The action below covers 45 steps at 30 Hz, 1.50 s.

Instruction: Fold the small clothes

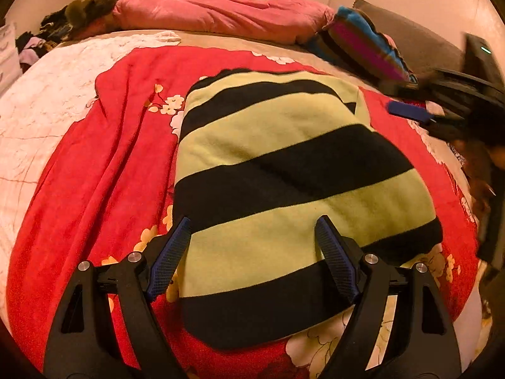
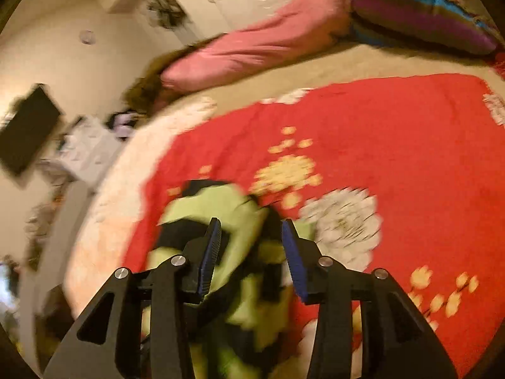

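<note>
Left hand-held gripper (image 1: 252,240): jaws wide apart, hovering over near end of striped garment (image 1: 293,170), gripping nothing. Right hand-held gripper (image 2: 249,246): jaws partly apart, crumpled green-black cloth (image 2: 240,284) between them, view blurred, pads seemingly not pressing. Garment lies fairly flat on red floral blanket (image 1: 104,164) on bed, lime-black bands, fleecy. Judgement: partly folded; further folds left.

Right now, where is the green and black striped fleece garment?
In the left wrist view the green and black striped fleece garment lies flat mid-frame on the red floral blanket, nearer than the pink pillow, its near hem between the open left gripper.
</note>
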Tool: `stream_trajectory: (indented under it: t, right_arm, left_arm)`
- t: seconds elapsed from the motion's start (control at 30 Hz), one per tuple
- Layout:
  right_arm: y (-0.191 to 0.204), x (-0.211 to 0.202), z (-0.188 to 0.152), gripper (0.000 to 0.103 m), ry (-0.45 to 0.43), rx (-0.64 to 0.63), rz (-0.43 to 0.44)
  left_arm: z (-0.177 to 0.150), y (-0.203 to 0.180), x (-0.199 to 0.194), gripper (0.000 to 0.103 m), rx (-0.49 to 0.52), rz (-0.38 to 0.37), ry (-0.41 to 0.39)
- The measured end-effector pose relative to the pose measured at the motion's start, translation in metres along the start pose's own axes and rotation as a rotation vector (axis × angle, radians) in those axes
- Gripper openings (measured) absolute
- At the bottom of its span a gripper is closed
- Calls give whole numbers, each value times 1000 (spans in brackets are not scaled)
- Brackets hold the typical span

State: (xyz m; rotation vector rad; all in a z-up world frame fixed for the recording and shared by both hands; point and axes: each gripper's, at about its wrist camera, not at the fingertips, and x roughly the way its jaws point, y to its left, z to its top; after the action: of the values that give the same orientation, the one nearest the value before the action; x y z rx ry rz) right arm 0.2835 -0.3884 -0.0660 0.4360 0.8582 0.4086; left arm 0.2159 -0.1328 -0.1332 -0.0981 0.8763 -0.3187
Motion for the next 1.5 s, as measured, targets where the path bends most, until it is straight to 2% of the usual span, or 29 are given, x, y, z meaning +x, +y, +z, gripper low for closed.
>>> stream_trajectory:
  t: [0.07,0.17,0.27,0.3,0.33,0.43,0.47,0.5,0.53,0.57,0.7,0.8,0.9,1.03,1.23,1.27,1.3,1.4,1.5]
  right_arm:
    - [7,-2,-12,40,62,5,75]
    - [2,12,-24,40,158,87,120]
    - [-4,28,-29,41,200,192,92]
    - [-9,32,-32,52,212,237,97]
    - [-11,35,-33,54,218,271,112]
    - [-15,51,-34,54,253,363,186]
    - [-13,54,-33,50,257,363,194]
    - [-9,55,-31,35,242,336,189]
    - [-5,52,-28,29,227,307,173]
    - [0,46,-25,18,198,267,174]
    - [22,22,-17,13,104,119,147]
    - [29,17,-18,13,64,3,76]
    - [25,24,-27,13,68,-138,-109]
    - [10,43,-36,14,100,-138,-184]
    - [11,38,-39,25,83,-168,-214]
    - [13,31,-39,31,72,-163,-210]
    - [15,20,-39,37,41,-158,-201]
    - [25,-7,-43,44,-16,-172,-149]
    - [33,-16,-59,46,11,-211,-108]
  left_arm:
    - [0,-1,-2,74,3,-3,-6]
    - [0,-3,-3,74,12,-5,-10]
    - [-1,-4,-3,74,18,-6,-10]
    - [-1,-4,-3,74,18,-6,-11]
    - [-2,-4,-3,74,18,-7,-10]
    - [-3,-5,-2,76,20,-7,-7]
    - [-3,-6,-2,76,25,-3,-5]
    - [-3,-7,-2,76,29,-1,-4]
    - [-3,-7,-1,76,32,2,-2]
    - [-3,-7,-1,76,31,4,-1]
    - [-1,-3,-3,77,9,-14,-7]
    - [0,-2,-4,77,6,-19,-9]
    - [0,-2,-3,77,3,-19,-1]
    - [1,0,-2,77,-7,-17,5]
    - [2,2,-1,77,-11,-14,5]
    - [2,2,-2,77,-9,-13,4]
    - [2,2,-2,77,-7,-12,3]
    - [4,2,-6,77,-4,-12,-12]
    - [6,4,-9,77,-9,-9,-25]
